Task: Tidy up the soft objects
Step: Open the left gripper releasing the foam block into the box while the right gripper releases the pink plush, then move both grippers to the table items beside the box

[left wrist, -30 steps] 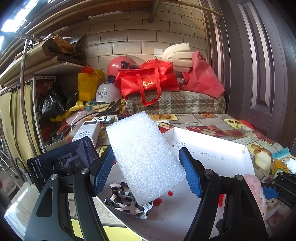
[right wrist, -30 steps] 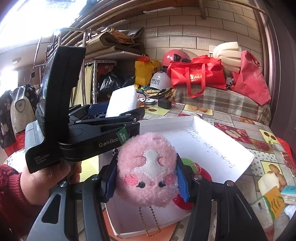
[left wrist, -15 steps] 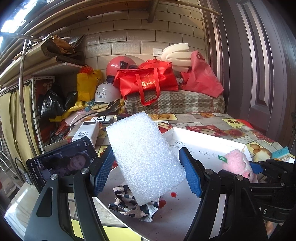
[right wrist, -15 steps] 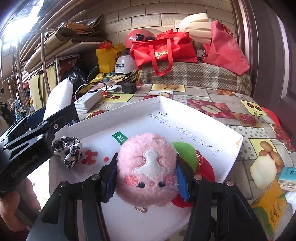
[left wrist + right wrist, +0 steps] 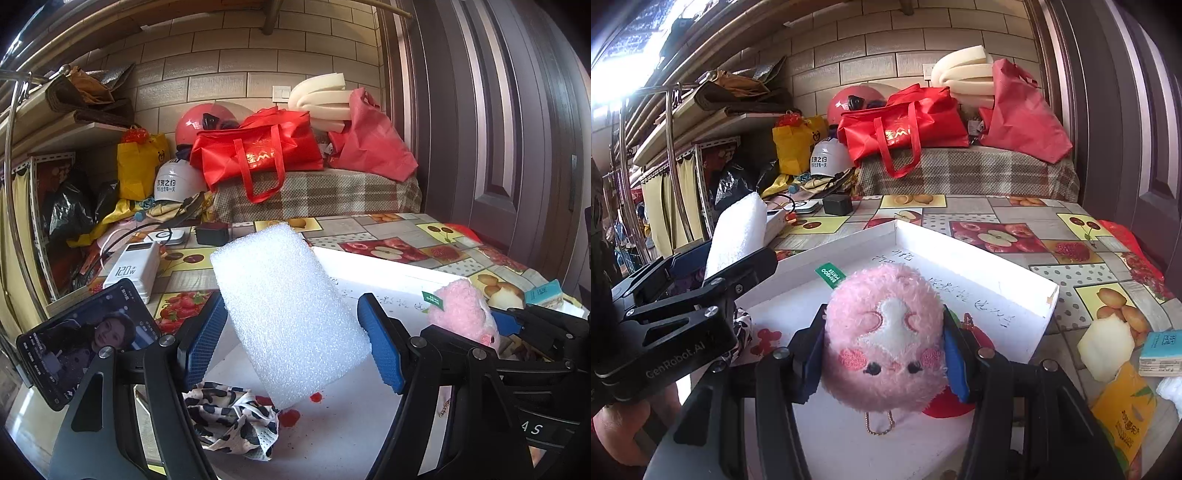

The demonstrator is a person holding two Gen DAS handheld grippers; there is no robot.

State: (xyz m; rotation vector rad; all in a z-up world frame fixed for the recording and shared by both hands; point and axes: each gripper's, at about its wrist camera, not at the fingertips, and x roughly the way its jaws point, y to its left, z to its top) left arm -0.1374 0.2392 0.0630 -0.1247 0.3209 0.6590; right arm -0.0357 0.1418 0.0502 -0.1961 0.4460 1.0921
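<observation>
My left gripper (image 5: 291,343) is shut on a white foam block (image 5: 288,306), held tilted above the near left part of a white shallow box (image 5: 388,273). A leopard-print cloth (image 5: 229,417) lies in the box below the block. My right gripper (image 5: 882,354) is shut on a pink plush toy (image 5: 886,339) with a green tag and a bead chain, held just above the box floor (image 5: 997,295). The toy also shows in the left wrist view (image 5: 461,310), to the right of the foam block. The left gripper with the foam block (image 5: 738,232) shows at the left of the right wrist view.
The box sits on a fruit-patterned tablecloth (image 5: 1015,218). A white power bank (image 5: 133,269), a black adapter (image 5: 212,234), a phone on a mount (image 5: 85,336), a yellow packet (image 5: 1123,413) and a small teal box (image 5: 1160,354) lie around it. Red bags (image 5: 258,151) stand behind.
My right gripper has carried the pink plush toy forward and lower over the box. My left gripper with the foam block has stayed nearly still.
</observation>
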